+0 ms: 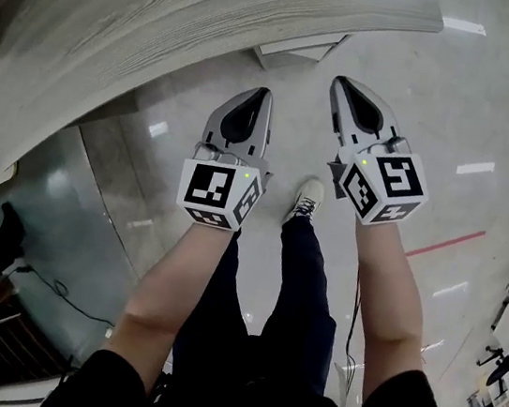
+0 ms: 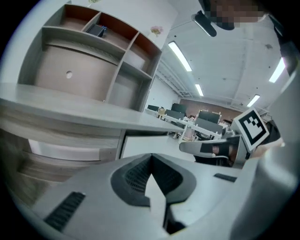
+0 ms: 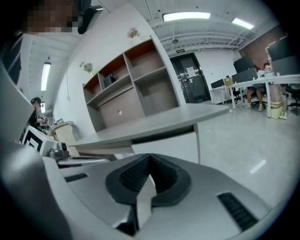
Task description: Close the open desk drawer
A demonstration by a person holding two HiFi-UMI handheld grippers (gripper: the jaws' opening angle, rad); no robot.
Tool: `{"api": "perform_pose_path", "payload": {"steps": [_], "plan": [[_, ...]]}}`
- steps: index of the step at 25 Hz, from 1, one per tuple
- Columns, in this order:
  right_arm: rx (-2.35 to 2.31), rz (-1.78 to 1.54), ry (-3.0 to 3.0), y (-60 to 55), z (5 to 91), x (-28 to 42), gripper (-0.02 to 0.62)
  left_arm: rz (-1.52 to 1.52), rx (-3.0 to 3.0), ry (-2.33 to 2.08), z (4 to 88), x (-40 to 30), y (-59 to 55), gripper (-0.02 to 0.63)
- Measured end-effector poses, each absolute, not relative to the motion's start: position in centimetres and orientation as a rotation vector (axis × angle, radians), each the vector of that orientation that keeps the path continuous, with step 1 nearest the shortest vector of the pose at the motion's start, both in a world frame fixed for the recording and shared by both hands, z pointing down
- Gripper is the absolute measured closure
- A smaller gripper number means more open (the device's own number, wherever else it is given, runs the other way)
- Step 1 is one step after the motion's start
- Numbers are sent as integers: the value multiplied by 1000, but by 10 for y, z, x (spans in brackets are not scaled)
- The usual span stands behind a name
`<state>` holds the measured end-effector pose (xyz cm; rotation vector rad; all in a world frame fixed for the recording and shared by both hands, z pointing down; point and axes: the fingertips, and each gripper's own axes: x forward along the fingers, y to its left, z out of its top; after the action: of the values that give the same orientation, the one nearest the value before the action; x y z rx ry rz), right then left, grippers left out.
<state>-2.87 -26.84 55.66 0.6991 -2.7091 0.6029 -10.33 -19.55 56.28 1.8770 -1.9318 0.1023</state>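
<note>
Under me spreads a glossy pale grey floor (image 1: 496, 111) crossed by a thin red line (image 1: 446, 243). Ahead I see a grey wall shelf unit with brown-backed compartments (image 3: 136, 84), a dark double door (image 3: 193, 77) beside it, and long white ceiling strip lights (image 3: 186, 17).

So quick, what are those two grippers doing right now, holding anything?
Left gripper: jaws closed, holding nothing.
Right gripper: jaws closed, holding nothing.

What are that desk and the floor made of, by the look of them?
Desk: likely wood-grain laminate, pale grey, matt; streaky grain lines show. Floor: probably polished tile or stone, glossy; bright reflected streaks lie on it.
</note>
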Motion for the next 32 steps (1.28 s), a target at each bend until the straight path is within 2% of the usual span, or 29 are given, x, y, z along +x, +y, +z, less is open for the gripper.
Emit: {"api": "perform_pose_path", "payload": {"steps": [6, 19, 25, 32], "plan": [[601, 529, -2799, -214, 452, -27, 577, 92, 2161, -1797, 449, -60, -181, 595], [585, 357, -2911, -156, 317, -18, 578, 172, 2427, -1583, 341, -52, -130, 595], [572, 397, -2950, -106, 240, 10, 578, 204, 2573, -1506, 243, -14, -94, 595], [555, 425, -2959, -78, 221, 22, 577, 242, 2617, -1456, 229, -4, -70, 595]]}}
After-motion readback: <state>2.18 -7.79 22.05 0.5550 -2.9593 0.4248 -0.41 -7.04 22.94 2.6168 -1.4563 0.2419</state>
